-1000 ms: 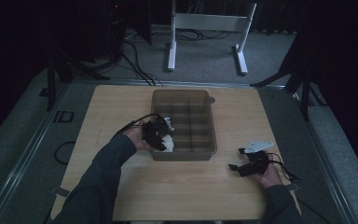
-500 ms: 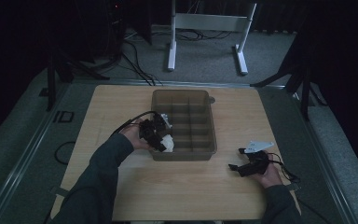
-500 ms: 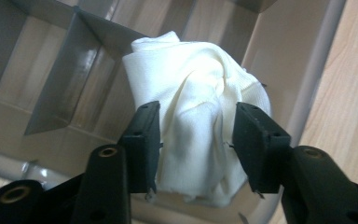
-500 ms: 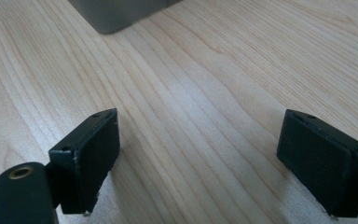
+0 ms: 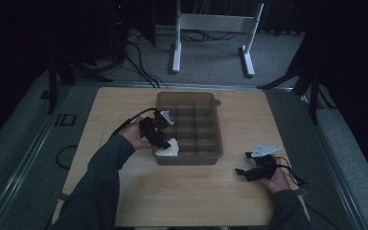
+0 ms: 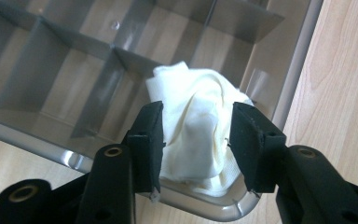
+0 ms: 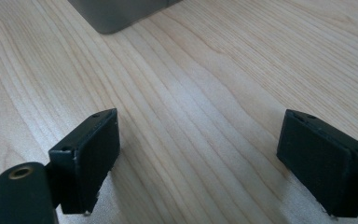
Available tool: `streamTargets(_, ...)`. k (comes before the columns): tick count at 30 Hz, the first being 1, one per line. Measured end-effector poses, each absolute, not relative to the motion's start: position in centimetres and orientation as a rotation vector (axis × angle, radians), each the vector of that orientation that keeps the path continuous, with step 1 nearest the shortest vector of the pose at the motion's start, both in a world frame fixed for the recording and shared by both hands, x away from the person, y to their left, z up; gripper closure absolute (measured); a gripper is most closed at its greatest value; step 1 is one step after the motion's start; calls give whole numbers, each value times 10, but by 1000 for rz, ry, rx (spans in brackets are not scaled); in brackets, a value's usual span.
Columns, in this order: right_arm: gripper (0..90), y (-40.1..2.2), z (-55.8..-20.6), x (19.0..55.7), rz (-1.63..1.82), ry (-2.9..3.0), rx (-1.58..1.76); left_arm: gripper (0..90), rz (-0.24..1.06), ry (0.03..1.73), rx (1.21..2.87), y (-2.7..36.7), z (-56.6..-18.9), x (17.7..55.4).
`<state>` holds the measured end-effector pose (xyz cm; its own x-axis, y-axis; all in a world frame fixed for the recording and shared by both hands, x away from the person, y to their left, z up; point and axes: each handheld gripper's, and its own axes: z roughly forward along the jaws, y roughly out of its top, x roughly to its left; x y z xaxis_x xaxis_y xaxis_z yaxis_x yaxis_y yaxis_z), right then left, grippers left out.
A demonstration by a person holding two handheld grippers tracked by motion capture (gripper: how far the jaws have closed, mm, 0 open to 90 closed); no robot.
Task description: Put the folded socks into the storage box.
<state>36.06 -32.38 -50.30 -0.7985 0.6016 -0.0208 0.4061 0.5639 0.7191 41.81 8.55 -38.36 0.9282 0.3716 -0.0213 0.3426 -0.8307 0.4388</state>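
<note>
A crumpled white cloth lies in the near-left corner compartment of a translucent grey divided tray, part of it draped over the rim. My left gripper hovers just above it, and the cloth shows between the jaws. They have just been closing a little after opening wide, and the pads stand apart from the cloth. My right gripper rests low over bare wood near the table's front right, open wide with nothing between its jaws.
The tray's other compartments look empty. The wooden table has bare room on all sides of the tray. A white metal stand and cables sit on the floor behind the table.
The left gripper has risen slightly above the tray corner and its jaws stand wider than a second ago. The cloth stays in the compartment. The right hand has not moved.
</note>
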Motion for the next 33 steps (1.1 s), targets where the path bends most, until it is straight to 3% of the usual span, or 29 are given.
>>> streamTargets(4, 126, -324, -503, 361, 1066, 2536, 836, 589, 109, 518, 2634, 83, -383, 418)
streamTargets(18, 126, -324, -503, 361, 1066, 2536, 836, 895, 159, 483, 2693, 73, -390, 419)
streamTargets(33, 126, -324, -503, 361, 1066, 2536, 836, 899, 127, 502, 2752, 63, -404, 425)
